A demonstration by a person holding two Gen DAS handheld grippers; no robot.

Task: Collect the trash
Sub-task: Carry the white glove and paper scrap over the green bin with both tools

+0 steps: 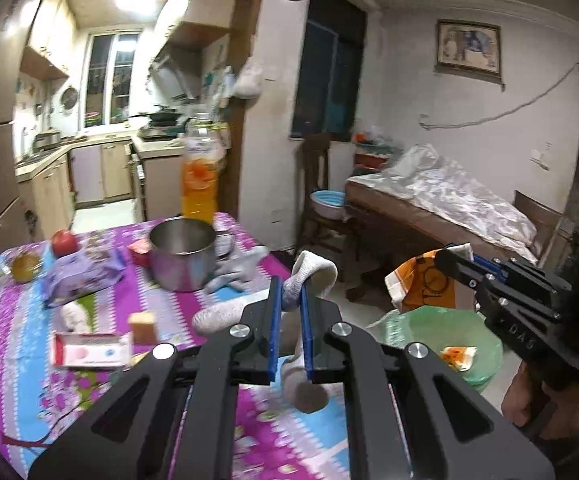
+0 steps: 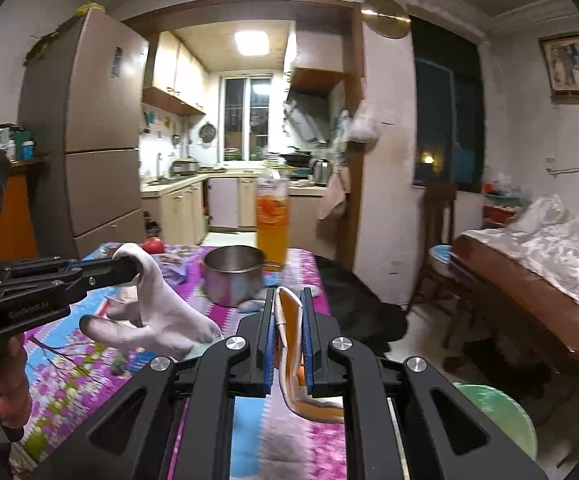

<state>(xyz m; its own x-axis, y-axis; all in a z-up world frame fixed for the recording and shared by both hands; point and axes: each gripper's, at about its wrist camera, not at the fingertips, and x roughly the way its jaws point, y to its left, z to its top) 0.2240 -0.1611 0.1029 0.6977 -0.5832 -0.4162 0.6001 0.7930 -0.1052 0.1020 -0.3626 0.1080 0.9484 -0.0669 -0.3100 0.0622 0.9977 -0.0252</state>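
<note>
Your surface (image 1: 17, 344) wears a bright flowery cloth. The green-lined trash bin (image 1: 441, 332) sits on the floor at 4 o'clock from it. Your left tool (image 1: 290, 320) is squeezed on a white sock (image 1: 315, 270): soft, light and floppy, so hold the middle. Your right tool (image 2: 288, 330) pinches an orange paper wrapper (image 2: 289, 320), thin and crinkly, right above the bin.

Both wrist views close above jaws, facing kitchen across table (image 1: 17, 320); share steel pot (image 1: 183, 254), juice bottle (image 2: 272, 220).
</note>
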